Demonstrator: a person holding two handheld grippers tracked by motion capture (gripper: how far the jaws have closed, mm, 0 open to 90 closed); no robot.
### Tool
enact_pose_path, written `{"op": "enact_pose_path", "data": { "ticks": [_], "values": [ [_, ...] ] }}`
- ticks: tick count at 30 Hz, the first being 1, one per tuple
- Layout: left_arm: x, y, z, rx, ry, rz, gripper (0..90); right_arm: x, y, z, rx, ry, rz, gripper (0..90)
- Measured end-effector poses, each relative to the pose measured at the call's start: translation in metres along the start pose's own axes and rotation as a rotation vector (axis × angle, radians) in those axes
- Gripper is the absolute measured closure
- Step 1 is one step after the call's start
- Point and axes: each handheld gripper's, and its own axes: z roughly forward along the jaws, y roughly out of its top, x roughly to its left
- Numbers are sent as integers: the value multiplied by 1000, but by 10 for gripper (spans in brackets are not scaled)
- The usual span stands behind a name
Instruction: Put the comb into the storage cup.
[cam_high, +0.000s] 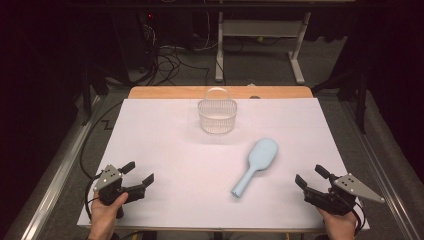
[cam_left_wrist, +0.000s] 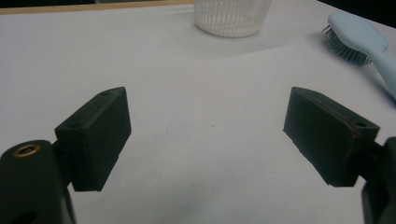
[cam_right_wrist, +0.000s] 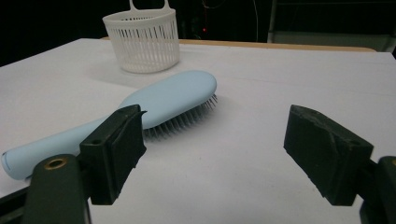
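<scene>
From the high view, the white-covered counter (cam_high: 165, 150) carries a pale blue hairbrush (cam_high: 256, 165) and a white slatted basket (cam_high: 217, 116). The left gripper (cam_high: 140, 178) sits at the near left corner and the right gripper (cam_high: 310, 179) at the near right corner, each held by a hand and each with its fingers spread wide and empty.

The high view shows only the brush's smooth back. The right gripper view shows what lies under it: the hairbrush (cam_right_wrist: 159, 105) rests bristles down on the counter (cam_right_wrist: 261, 107), its handle running toward and behind the left-hand finger (cam_right_wrist: 114, 151) of the right gripper (cam_right_wrist: 212, 154), its head ahead of that finger. The basket (cam_right_wrist: 142, 42) stands beyond the brush, with an upright loop handle.

In the left gripper view, the hairbrush (cam_left_wrist: 359, 39) lies well ahead of and beyond the right-hand finger (cam_left_wrist: 327, 135) of the left gripper (cam_left_wrist: 208, 135), bristles visible along its underside. The basket (cam_left_wrist: 232, 17) stands far ahead, roughly between the fingers' lines. Bare counter (cam_left_wrist: 205, 116) lies between the fingers.
</scene>
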Motion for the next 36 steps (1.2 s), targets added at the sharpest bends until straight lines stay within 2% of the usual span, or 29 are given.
{"op": "enact_pose_path", "data": {
  "ticks": [3,7,14,26,36],
  "values": [
    [-1,-1,0,4,-1,4,159,0,0,0,-3,-7,4,208],
    [0,-2,-1,-1,5,-5,159,-1,0,3,22,-7,12,209],
    [-1,-1,-1,4,7,-6,158,-2,0,1,16,-7,18,209],
    [0,-1,-1,4,8,2,159,0,2,0,1,-23,1,209],
    [-1,-1,0,11,4,7,159,3,6,3,-15,-15,-7,211]
  ]
}}
